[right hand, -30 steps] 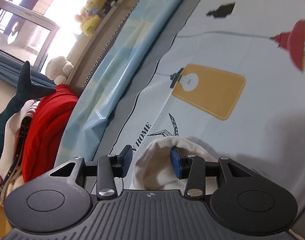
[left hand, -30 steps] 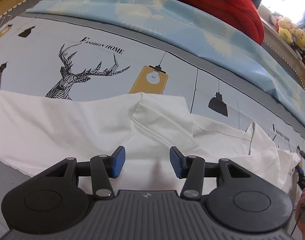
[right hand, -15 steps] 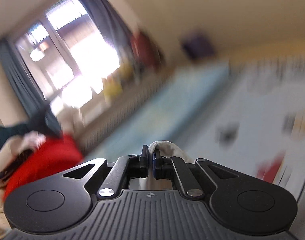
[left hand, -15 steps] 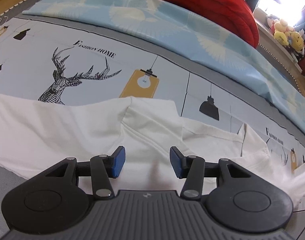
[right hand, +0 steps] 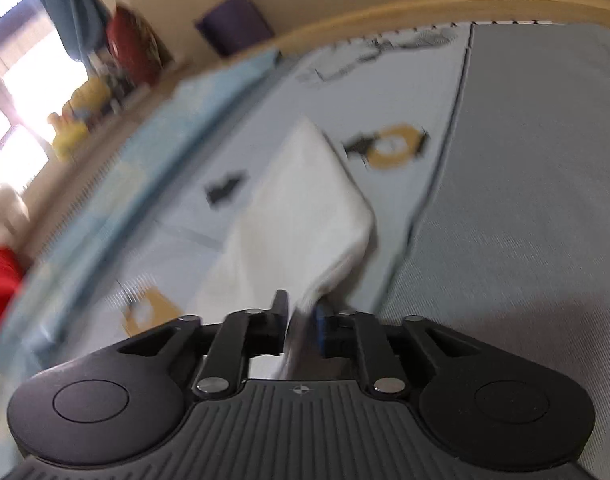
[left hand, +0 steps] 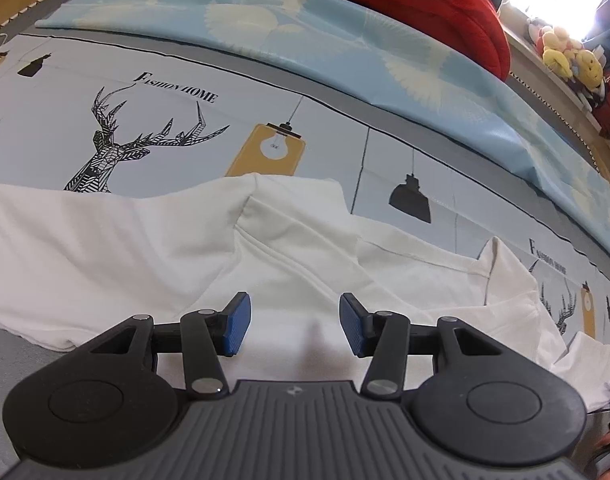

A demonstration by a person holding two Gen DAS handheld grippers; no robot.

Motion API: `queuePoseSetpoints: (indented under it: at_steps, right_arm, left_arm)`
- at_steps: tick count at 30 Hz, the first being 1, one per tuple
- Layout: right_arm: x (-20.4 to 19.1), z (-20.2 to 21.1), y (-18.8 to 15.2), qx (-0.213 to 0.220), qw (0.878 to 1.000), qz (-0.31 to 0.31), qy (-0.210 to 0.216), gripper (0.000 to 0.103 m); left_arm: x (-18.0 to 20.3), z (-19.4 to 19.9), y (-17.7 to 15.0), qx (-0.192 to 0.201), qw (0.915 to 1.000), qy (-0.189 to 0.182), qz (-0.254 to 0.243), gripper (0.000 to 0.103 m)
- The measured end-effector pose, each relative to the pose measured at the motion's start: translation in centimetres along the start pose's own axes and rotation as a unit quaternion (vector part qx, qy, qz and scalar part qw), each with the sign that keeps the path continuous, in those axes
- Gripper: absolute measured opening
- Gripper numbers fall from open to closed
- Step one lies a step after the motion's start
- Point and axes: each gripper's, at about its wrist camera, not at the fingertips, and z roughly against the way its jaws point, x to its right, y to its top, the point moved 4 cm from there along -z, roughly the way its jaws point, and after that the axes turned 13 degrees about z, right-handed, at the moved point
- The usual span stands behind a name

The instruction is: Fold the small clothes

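Since the earlier frames the right tool (right hand: pixel 301 326) has swung away from the window side toward the grey part of the bed, dragging a flap of the white shirt (left hand: pixel 153 248) with it; its jaws, clamped hard half a second ago, have just been easing apart, yet a bunched edge of cloth sits between them and looks pinched. The left tool (left hand: pixel 291 324) has barely shifted and hangs with its jaws apart over the shirt, gripping nothing.

The shirt lies spread and rumpled across the printed bedsheet (left hand: pixel 345 136), just below the deer print (left hand: pixel 117 148) on the sheet, one sleeve or corner lifted toward the right tool. The cloth seems light, soft and floppy, likely to sag and crease wherever it is unsupported, so a hem, seam or corner probably gives the surest hold; a pinch mid-panel would only bunch it.

Above the deer print a pale blue quilt (left hand: pixel 305 28) runs along the bed, with a red blanket (left hand: pixel 417 4) heaped behind it and yellow plush toys (left hand: pixel 565 56) on the sill. None of these lies on the shirt. In my judgement only the shirt's own folds obstruct a clean fold. Motion blur hides finer detail in the right wrist view.
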Motion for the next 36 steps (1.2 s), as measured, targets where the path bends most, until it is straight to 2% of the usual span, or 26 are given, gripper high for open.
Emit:
queuePoseSetpoints:
  at_steps: [2, 4, 6, 8, 10, 17, 18, 19, 20, 21, 22, 25, 27, 30, 32, 36]
  right_arm:
    - [1.8, -0.9, 1.2, -0.006, 0.999, -0.04, 0.002, 0.024]
    - [4.0, -1.9, 1.5, -0.009, 0.995, -0.093, 0.03, 0.023]
    - [4.8, -2.9, 2.1, -0.021, 0.989, -0.116, 0.084, 0.026]
    - [4.5, -4.0, 2.5, -0.039, 0.976, -0.142, 0.158, 0.026]
    - [4.5, -4.6, 3.2, -0.048, 0.965, -0.164, 0.197, 0.026]
    - [7.0, -4.3, 4.0, -0.014, 0.97, -0.197, 0.139, 0.026]
    - [7.5, -3.8, 4.3, 0.011, 0.969, -0.204, 0.138, 0.024]
    - [8.4, -2.7, 4.7, 0.064, 0.967, -0.208, 0.131, 0.015]
    - [8.9, -1.4, 5.4, 0.107, 0.967, -0.204, 0.111, 0.011]
    - [9.5, -0.3, 6.2, 0.136, 0.966, -0.202, 0.084, 0.01]
    - [10.1, 0.2, 6.7, 0.145, 0.965, -0.205, 0.076, 0.01]
    - [10.1, -0.2, 6.5, 0.094, 0.98, -0.171, 0.038, 0.014]
    - [10.0, -1.1, 5.1, 0.053, 0.981, -0.181, 0.044, 0.015]
    - [8.8, -2.0, 2.8, -0.006, 0.981, -0.187, 0.045, 0.034]
    - [7.0, -1.8, 2.1, -0.011, 0.985, -0.166, 0.044, 0.035]
    - [4.2, -1.9, 1.3, -0.027, 0.989, -0.135, 0.057, 0.048]
  left_arm:
    - [-0.2, -0.2, 0.2, 0.001, 1.0, 0.005, 0.002, 0.054]
    - [-0.6, -0.3, 0.4, 0.003, 0.9999, 0.009, 0.005, 0.054]
    - [-0.8, -0.3, 0.7, 0.005, 0.9999, 0.011, 0.007, 0.054]
    - [-0.9, -0.4, 0.7, 0.005, 0.9999, 0.013, 0.006, 0.054]
    - [-0.8, -0.5, 0.7, 0.003, 0.9999, 0.013, 0.003, 0.054]
    - [-0.5, -0.8, 0.3, 0.001, 0.9999, 0.015, -0.002, 0.054]
    - [-0.5, -0.9, 0.3, 0.0, 0.9999, 0.016, -0.002, 0.054]
    - [-0.4, -0.9, 0.2, 0.0, 0.9999, 0.016, -0.003, 0.054]
    - [-0.5, -1.0, 0.2, 0.0, 0.9999, 0.017, -0.002, 0.054]
    - [-0.5, -1.0, 0.2, 0.0, 0.9998, 0.017, -0.002, 0.054]
    - [-0.6, -1.0, 0.3, 0.0, 0.9998, 0.018, -0.001, 0.054]
    - [-0.6, -1.1, 0.4, 0.001, 0.9998, 0.018, 0.002, 0.054]
    - [-0.6, -1.1, 0.5, 0.001, 0.9998, 0.019, 0.004, 0.054]
    - [-0.5, -1.2, 0.3, -0.002, 0.9999, 0.017, 0.002, 0.054]
    - [-0.4, -1.3, 0.2, -0.004, 0.9999, 0.016, -0.001, 0.054]
    - [-0.5, -1.4, 0.3, -0.003, 0.9998, 0.018, 0.002, 0.054]
